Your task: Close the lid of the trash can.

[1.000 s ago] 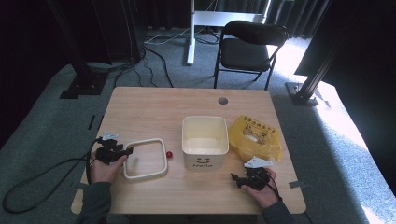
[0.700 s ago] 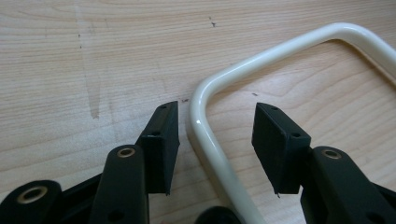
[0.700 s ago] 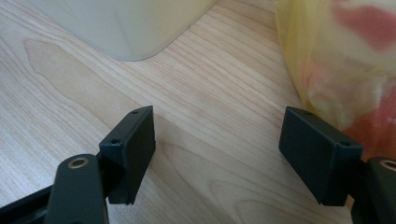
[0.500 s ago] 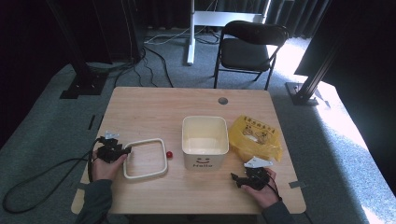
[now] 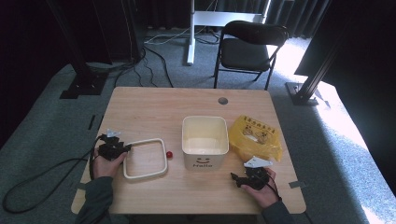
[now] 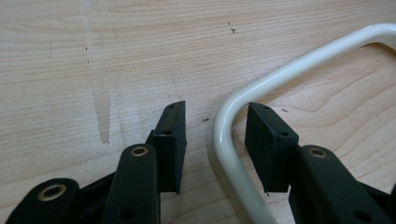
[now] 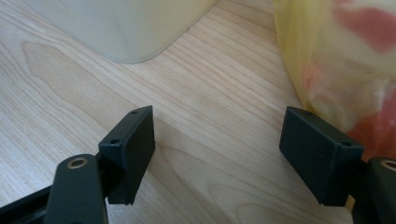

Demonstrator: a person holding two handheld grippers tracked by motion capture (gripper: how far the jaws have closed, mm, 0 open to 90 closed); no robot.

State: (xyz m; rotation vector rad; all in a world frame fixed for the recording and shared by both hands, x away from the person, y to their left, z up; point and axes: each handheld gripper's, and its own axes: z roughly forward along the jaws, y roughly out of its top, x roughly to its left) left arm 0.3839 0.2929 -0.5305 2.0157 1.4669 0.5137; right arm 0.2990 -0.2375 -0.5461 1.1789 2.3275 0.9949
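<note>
Daylight enters from the right in the high view; floor patch (image 5: 322,100) overexposed, left background near black. Table (image 5: 149,112) evenly lit, soft shadows. Gripper views bright; yellow bag (image 7: 345,60) blurred, close objects soft.

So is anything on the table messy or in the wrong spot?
A bit. The cream ring frame lies flat on the table, off the cream bin, with the left gripper straddling its corner. A small red ball sits loose between frame and bin. Nothing looks spilled or broken.

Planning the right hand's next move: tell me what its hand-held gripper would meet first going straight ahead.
Probably the cream bin, past bare table; the yellow bag lies off to one side.
</note>
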